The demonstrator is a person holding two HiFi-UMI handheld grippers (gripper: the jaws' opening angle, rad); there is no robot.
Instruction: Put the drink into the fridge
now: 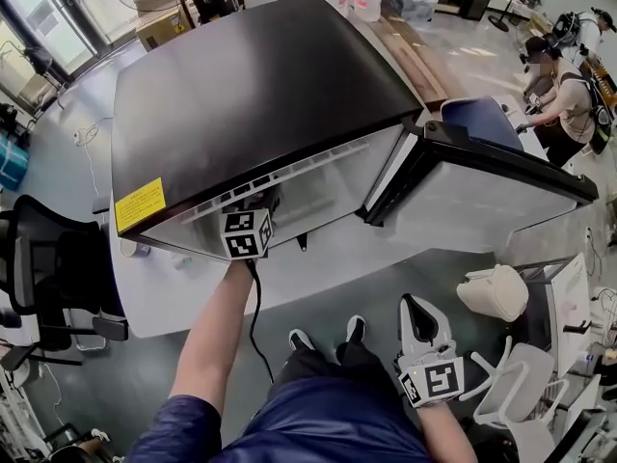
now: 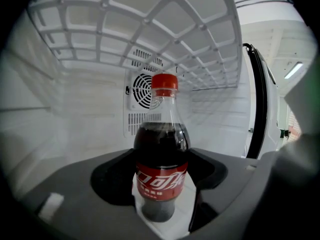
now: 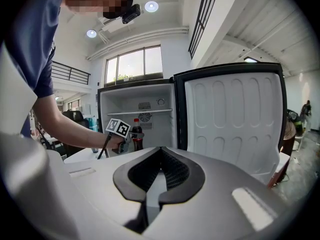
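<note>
Left gripper [image 2: 161,156]: clamping the cola bottle [image 2: 162,181] — centre frame.
Right gripper [image 3: 159,150]: hanging closed, empty.
Care: best setting it upright in the fridge [image 2: 85,114].

Item: white flat-topped table [image 1: 318,258]. Carried compact fridge with glossy black top and white interior [image 1: 260,85], upright on table, black-edged door [image 1: 482,201] swung open to right.
Inside fridge: white moulded grid shelf [image 2: 150,19], level, high in compartment; smooth white compartment floor [image 2: 187,203] beneath.
Grey room floor [image 1: 125,374] around table carried black mesh office chair [image 1: 48,268] at left, pale lidded bin [image 1: 494,292] at right.
</note>
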